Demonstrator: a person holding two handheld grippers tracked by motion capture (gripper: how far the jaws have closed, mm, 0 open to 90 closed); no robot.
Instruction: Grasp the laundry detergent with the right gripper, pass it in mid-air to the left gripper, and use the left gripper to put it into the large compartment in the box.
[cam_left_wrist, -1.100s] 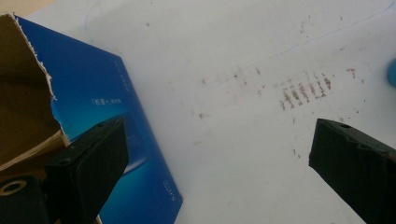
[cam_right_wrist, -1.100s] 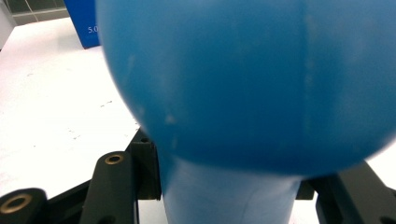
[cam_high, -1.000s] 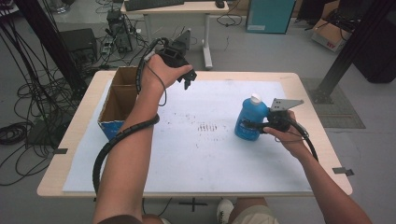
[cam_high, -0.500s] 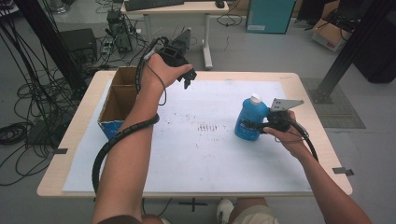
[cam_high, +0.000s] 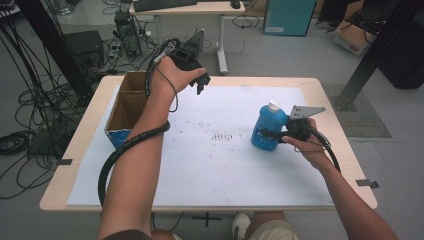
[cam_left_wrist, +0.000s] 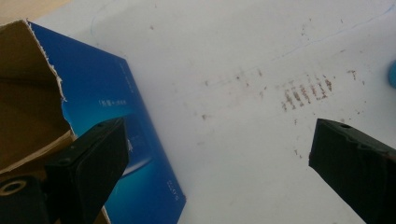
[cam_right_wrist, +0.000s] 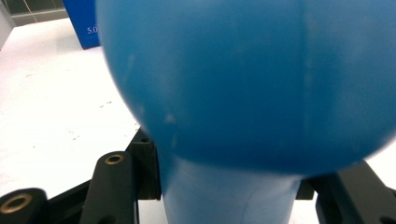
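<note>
Near edge of the surface (cam_high: 300, 190): the right gripper (cam_high: 274, 134) is clamped on the waist of a blue bottle (cam_high: 265, 131) with a white cap, standing upright right of centre on the stained white sheet. Judged step: bottle grasped, not yet lifted; the next move probably calls for a steady lift and carry toward the cardboard box (cam_high: 122, 107), without tipping. Farther off, the left gripper (cam_high: 200, 85) hangs above the surface beside the box, jaws spread and empty. The right gripper view shows the pinch on the bottle's narrowing; the left gripper view shows the box's torn rim and blue printed side.
</note>
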